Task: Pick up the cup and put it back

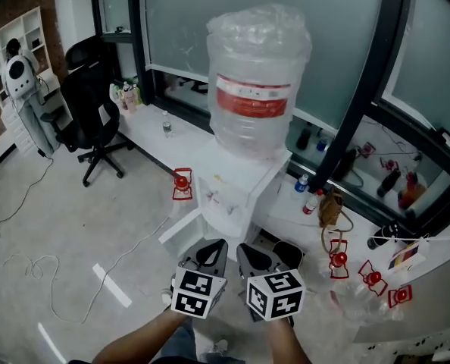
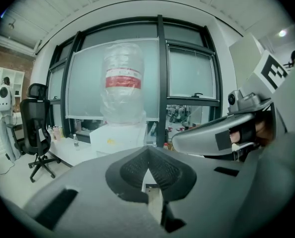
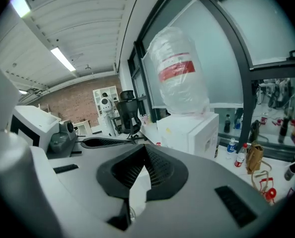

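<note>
I can make out no cup in any view. A white water dispenser (image 1: 240, 192) with a large plastic-wrapped bottle (image 1: 257, 82) on top stands straight ahead of both grippers. My left gripper (image 1: 212, 250) and right gripper (image 1: 246, 253) are held side by side, low in the head view, short of the dispenser. In the left gripper view the left gripper (image 2: 147, 150) has its ribbed pads meeting at the tip with nothing between them, and the bottle (image 2: 122, 78) rises beyond. The right gripper (image 3: 146, 148) looks the same, pads together, with the bottle (image 3: 180, 78) beyond it.
A black office chair (image 1: 89, 112) stands at the left by a long white ledge (image 1: 153, 139) that carries small bottles. Red tags (image 1: 182, 184) hang near the dispenser and at the right. A brown bag (image 1: 331, 207) sits right of the dispenser. Cables (image 1: 35, 268) lie on the floor.
</note>
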`<state>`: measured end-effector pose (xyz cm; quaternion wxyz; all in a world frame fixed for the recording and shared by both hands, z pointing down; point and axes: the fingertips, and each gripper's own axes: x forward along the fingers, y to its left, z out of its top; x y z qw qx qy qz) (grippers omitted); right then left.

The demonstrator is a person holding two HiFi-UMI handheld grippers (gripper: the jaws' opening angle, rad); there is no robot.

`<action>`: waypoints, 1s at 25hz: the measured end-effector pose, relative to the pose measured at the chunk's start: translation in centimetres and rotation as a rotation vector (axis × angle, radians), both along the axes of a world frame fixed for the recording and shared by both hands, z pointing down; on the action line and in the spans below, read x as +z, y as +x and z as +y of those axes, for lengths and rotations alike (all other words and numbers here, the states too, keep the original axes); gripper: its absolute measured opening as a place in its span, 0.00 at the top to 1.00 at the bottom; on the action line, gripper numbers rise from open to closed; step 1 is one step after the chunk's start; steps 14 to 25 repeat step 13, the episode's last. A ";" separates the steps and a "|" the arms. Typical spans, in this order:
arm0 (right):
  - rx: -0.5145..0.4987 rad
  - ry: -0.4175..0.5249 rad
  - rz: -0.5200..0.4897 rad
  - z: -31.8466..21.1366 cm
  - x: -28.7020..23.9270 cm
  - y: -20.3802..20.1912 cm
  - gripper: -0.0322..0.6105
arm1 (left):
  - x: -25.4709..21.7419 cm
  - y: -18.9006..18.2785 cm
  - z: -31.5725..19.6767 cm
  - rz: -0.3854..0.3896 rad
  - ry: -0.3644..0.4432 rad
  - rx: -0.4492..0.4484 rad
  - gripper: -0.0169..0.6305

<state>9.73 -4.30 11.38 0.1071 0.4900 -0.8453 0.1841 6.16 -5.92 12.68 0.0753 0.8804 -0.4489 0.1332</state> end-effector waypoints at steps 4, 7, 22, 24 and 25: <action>0.003 0.024 -0.001 0.9 -0.8 -0.1 0.92 | -0.6 0.3 1.2 0.006 0.019 0.005 0.96; 0.004 0.045 -0.005 1.0 -1.0 -0.1 0.92 | -0.5 0.5 1.6 0.004 0.032 0.012 0.96; 0.011 0.052 -0.013 3.3 -1.7 -0.2 0.92 | -1.0 0.5 4.0 0.001 0.037 0.019 0.96; 0.011 0.052 -0.013 3.3 -1.7 -0.2 0.92 | -1.0 0.5 4.0 0.001 0.037 0.019 0.96; 0.011 0.052 -0.013 3.3 -1.7 -0.2 0.92 | -1.0 0.5 4.0 0.001 0.037 0.019 0.96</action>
